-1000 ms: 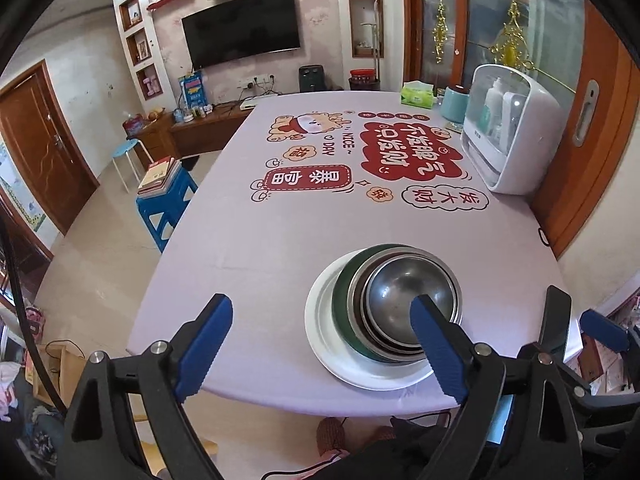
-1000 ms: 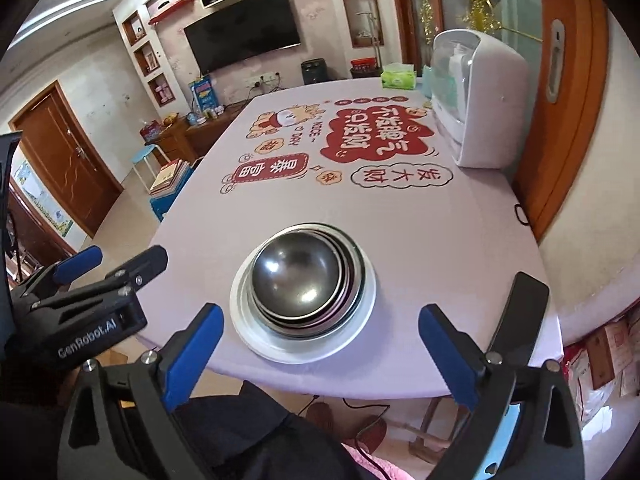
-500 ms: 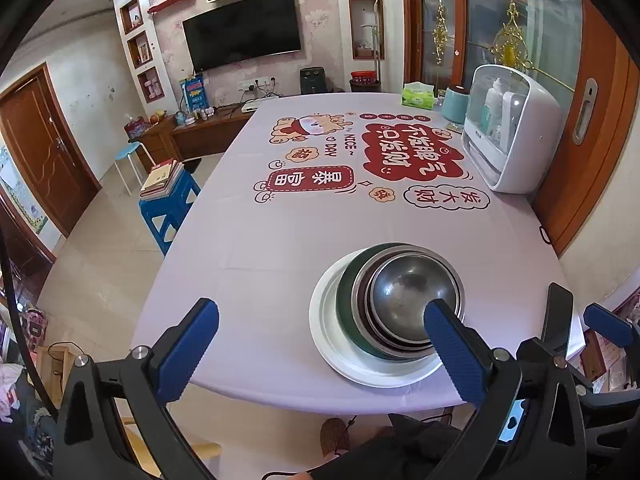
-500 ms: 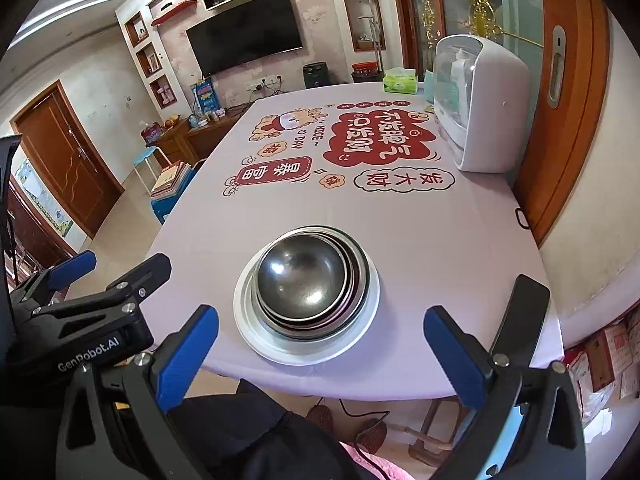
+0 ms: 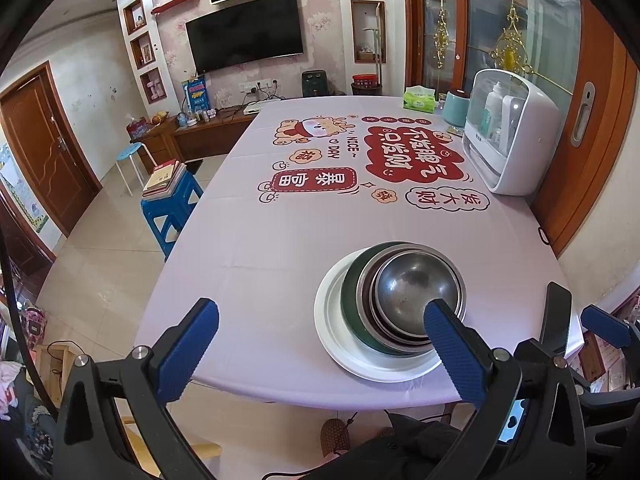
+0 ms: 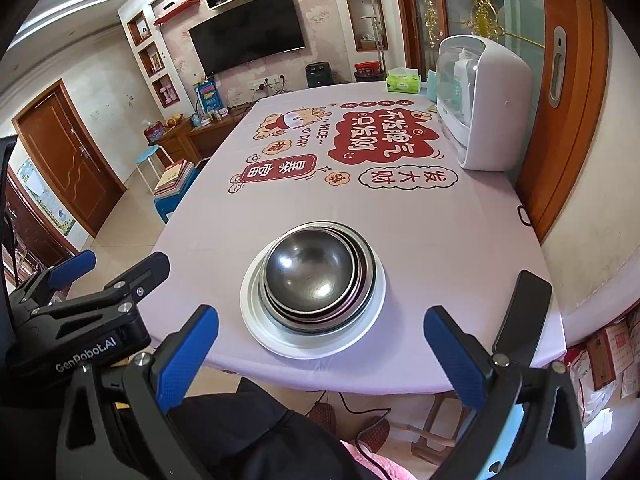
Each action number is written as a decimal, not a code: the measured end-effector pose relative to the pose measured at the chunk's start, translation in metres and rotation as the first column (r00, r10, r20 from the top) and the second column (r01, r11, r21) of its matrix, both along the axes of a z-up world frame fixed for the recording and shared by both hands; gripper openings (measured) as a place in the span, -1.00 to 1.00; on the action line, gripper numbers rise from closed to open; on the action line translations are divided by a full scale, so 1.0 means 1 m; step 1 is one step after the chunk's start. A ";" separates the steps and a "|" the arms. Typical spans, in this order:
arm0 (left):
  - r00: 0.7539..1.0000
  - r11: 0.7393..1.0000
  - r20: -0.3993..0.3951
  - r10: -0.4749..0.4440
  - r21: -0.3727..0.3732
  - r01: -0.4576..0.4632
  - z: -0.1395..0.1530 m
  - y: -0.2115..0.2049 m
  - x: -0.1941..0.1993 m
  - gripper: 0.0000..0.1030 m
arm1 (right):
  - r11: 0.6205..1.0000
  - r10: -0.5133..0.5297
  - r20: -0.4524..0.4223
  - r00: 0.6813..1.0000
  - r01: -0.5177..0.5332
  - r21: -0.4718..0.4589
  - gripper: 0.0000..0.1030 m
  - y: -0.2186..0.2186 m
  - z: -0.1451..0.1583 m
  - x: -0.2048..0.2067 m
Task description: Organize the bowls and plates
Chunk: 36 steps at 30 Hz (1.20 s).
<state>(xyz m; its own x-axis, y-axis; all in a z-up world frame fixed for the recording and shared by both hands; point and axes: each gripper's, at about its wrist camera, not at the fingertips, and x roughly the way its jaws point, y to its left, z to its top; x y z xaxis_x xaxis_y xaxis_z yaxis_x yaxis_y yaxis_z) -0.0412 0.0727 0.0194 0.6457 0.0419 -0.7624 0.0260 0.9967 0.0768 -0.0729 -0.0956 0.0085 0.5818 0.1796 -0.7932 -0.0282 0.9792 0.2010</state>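
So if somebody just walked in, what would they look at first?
Probably the shiny steel bowls nested on a white plate at the near edge of the table. Next, the tablecloth's big red cartoon print in the middle, and the white cabinet at the table's far right. Both blue-padded grippers, left and right, hang open in front, holding nothing.

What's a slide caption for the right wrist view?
Right gripper open and empty above nested steel bowls on a white plate, near the table's front edge; left gripper alongside.
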 end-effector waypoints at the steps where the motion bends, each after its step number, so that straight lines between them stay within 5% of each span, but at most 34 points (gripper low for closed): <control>1: 1.000 1.000 0.001 -0.001 -0.002 0.001 0.000 0.001 0.000 0.98 | 1.000 -0.001 0.001 1.000 0.001 0.000 1.00 0.000 0.000 0.000; 36: 1.000 1.000 -0.009 0.015 -0.019 -0.016 0.001 -0.001 -0.008 0.98 | 1.000 0.003 0.003 1.000 -0.003 -0.005 1.00 0.006 -0.001 -0.007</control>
